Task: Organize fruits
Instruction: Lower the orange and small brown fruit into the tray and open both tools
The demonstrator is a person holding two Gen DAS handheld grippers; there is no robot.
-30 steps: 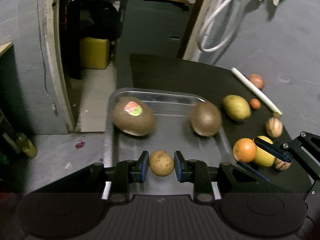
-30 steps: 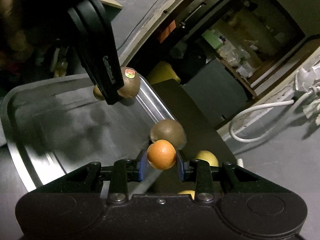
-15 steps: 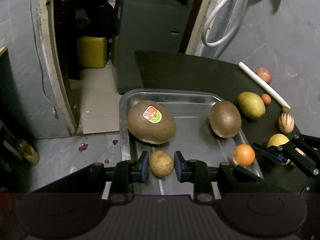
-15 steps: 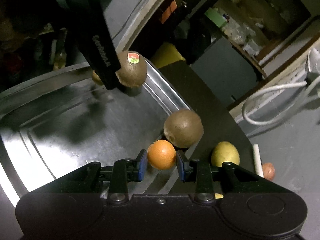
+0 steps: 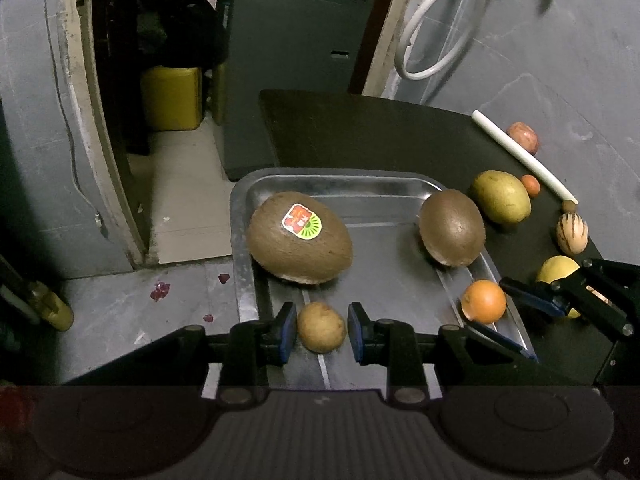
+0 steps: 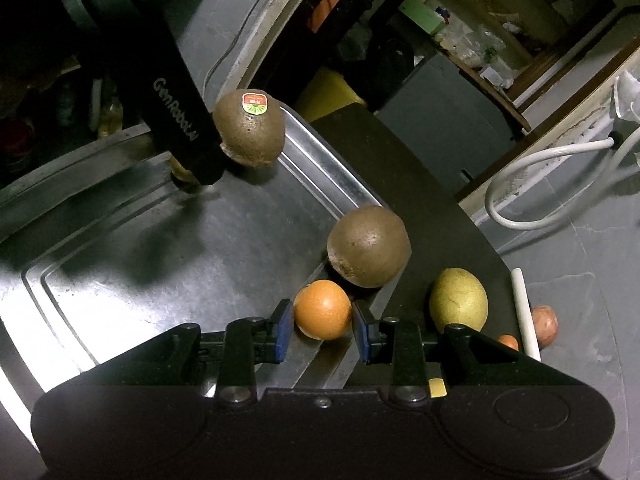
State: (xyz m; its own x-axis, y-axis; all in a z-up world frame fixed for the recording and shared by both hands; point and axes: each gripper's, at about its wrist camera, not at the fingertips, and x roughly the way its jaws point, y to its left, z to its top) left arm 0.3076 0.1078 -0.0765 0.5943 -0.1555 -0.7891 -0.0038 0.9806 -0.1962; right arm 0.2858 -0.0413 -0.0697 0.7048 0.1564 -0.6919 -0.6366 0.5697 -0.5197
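Left tool point(image 5: 322, 327) clenched on a small tan round fruit point(image 5: 321, 327), blue pads pressed against both its sides, low over the near part of the metal tray point(image 5: 240, 216). Right tool point(image 6: 322, 325) clenched on an orange point(image 6: 322, 309), held at the tray's right rim; same orange visible in the left wrist view point(image 5: 483, 301), with the right tool's fingers point(image 5: 532, 300) reaching in from the right. Two kiwis inside the tray: one bearing a red-and-green sticker point(image 5: 299, 249) at the far left, one plain point(image 5: 452, 228) at the far right against the rim. Sticker kiwi just beyond the tan fruit, contact not determinable. Tray set on a dark worktop point(image 5: 360, 132). Outside the tray, on the worktop to the right: a yellow-green oval fruit point(image 5: 500, 202), a small orange-red fruit point(image 5: 531, 185), a pale striped fruit point(image 5: 572, 233), a yellow fruit point(image 5: 556, 270) partly hidden behind the right tool. White stick point(image 5: 520, 156) lying along the worktop's right edge, a reddish fruit point(image 5: 523, 138) just beyond it. White hose point(image 5: 432, 52) looped against the wall behind.
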